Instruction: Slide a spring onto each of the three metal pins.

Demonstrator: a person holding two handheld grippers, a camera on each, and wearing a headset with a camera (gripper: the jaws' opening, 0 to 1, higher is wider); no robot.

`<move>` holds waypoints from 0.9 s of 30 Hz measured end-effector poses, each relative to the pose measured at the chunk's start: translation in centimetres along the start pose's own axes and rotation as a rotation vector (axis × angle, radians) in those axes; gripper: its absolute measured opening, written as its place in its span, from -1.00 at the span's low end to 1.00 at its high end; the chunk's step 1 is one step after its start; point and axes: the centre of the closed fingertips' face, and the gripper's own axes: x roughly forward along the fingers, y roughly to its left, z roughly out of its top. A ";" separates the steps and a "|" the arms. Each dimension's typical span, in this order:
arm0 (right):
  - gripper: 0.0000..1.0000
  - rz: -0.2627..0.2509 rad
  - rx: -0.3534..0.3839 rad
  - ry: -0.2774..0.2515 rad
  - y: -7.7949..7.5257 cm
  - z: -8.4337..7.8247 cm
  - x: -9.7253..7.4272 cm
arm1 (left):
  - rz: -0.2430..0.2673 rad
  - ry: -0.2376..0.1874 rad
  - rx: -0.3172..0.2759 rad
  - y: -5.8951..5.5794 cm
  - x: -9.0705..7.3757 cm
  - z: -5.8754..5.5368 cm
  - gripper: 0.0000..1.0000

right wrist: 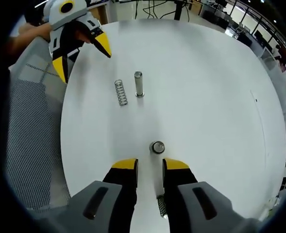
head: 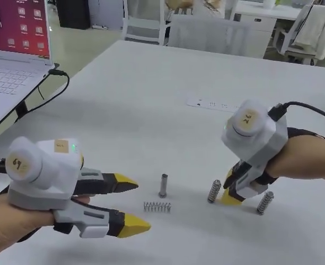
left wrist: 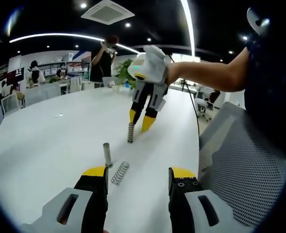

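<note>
A bare metal pin [head: 163, 185] stands upright on the white table, with a loose spring [head: 156, 206] lying flat just in front of it. My left gripper [head: 132, 203] is open a short way to the left of both, holding nothing. From the left gripper view the pin [left wrist: 107, 154] and spring [left wrist: 120, 173] lie just ahead of the left gripper [left wrist: 138, 172]. Two more pins wear springs [head: 214, 191] [head: 265, 202]. My right gripper [head: 231, 199] points down between them, its jaws a little apart and empty. In the right gripper view a sprung pin [right wrist: 157, 147] sits just beyond the right gripper [right wrist: 149, 165].
An open laptop [head: 10, 61] with a black cable [head: 60, 83] sits at the far left of the table [head: 151, 99]. A white power strip [head: 212, 104] lies beyond the pins. Chairs [head: 217, 33] stand past the far edge.
</note>
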 end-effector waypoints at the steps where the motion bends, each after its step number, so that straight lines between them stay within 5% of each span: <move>1: -0.64 0.000 0.004 -0.002 0.1 -0.1 -0.1 | -0.002 0.001 0.001 0.0 0.0 0.0 -0.12; 27: -0.64 -0.018 0.051 -0.092 3.7 -0.5 -1.6 | -0.034 0.059 0.014 1.1 0.6 -0.7 -0.14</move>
